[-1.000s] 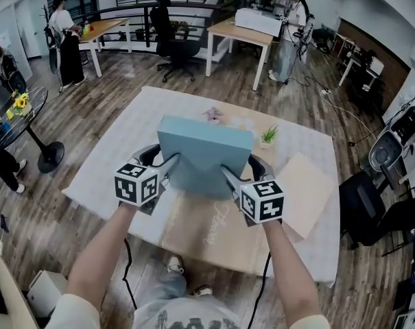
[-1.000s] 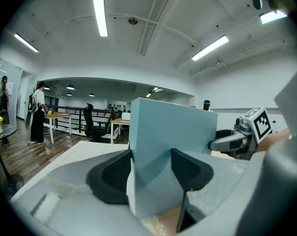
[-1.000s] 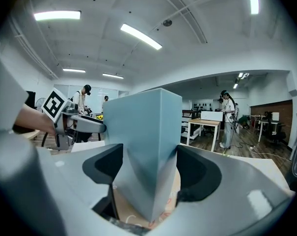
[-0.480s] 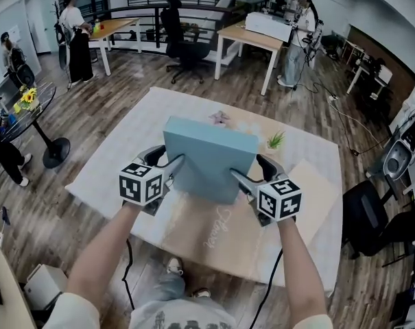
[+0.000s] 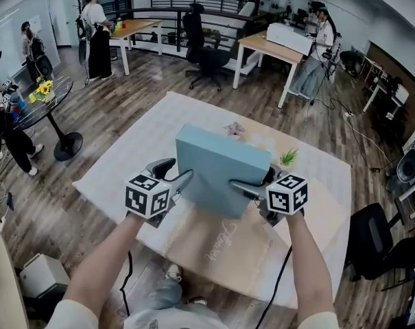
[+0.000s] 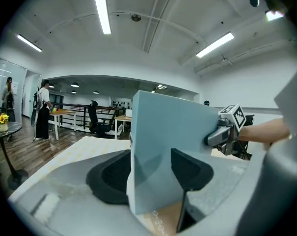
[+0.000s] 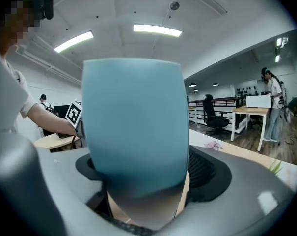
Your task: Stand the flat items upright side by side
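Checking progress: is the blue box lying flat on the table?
No, the blue box stands on its edge, its wide face upright.

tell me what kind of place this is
Most likely an open-plan office or lab workspace: a wooden desk, a black swivel chair and wood flooring show in the head view, with strip lights on the ceiling.

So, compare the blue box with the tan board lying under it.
Pose: the blue box stands upright on its edge, while the tan board lies flat on the table.
Look: the box is plain light blue; the board is tan with pale script across it.
Thickness: the box looks clearly thicker than the board.
Both are flat, rectangular items.
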Demonstrator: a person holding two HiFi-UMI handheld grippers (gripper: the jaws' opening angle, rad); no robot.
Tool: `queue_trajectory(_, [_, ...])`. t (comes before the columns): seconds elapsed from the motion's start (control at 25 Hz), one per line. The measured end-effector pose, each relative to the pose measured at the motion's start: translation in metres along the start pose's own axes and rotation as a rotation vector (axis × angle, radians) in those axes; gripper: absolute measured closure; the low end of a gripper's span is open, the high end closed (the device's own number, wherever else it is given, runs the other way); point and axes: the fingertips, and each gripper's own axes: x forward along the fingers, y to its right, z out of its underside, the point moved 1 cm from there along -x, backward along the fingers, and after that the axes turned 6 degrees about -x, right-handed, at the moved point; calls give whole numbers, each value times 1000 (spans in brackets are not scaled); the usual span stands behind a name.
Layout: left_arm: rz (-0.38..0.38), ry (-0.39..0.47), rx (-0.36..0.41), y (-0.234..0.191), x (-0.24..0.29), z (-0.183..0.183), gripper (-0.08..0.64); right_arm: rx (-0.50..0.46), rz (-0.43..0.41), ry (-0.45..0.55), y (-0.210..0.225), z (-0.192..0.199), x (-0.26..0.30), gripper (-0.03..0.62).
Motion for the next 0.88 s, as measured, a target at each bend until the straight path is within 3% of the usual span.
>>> queue_trajectory(0.12, [-4,-8,0,1,0,5,305,-5,-93,3,-9,-2,6,147])
queue_trajectory(0.28, [-17,-3,-13,0,-2,5,302,-81,-58,-2,-16,-1,5,229])
queue_trajectory(0.56, [-2,-4,-23,-4,3,-2,301,-133,114,41,-33,-3,-2,270])
queue_trajectory(0.88, [175,-19,36,18,20,-10,301,-105,440,52,-30,3,-18,279])
